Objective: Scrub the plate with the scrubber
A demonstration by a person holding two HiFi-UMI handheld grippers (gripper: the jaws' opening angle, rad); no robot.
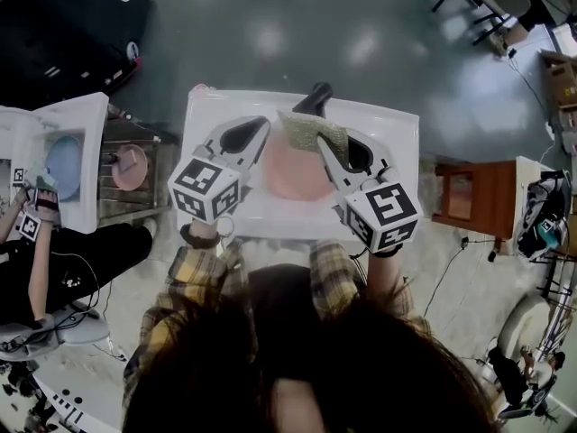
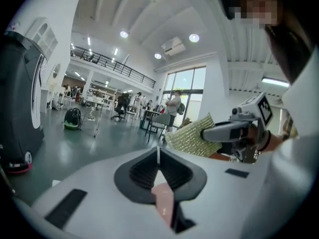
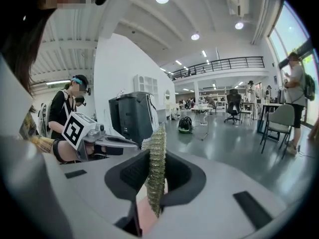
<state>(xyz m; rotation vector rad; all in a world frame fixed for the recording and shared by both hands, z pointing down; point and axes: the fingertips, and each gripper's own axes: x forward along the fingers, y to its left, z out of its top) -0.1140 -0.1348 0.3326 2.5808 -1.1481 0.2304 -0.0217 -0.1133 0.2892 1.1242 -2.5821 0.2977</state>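
Dark hair [image 1: 343, 368] fills the near edge. Beyond it, the left gripper [image 1: 260, 129] pinches the left rim of a round pink plate [image 1: 293, 177] on a white tabletop [image 1: 397, 129]. At the plate's far right edge, the right gripper [image 1: 323, 144] clamps a flat gold-green mesh scrubber [image 1: 311, 130].

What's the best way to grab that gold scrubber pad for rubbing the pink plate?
Pinch the scrubber across its two broad faces, close to one edge, coming in from the near side, as the right gripper does. It is thin and flat, so the jaws clamp it easily. Much of it sticks out past them, free to meet the plate.
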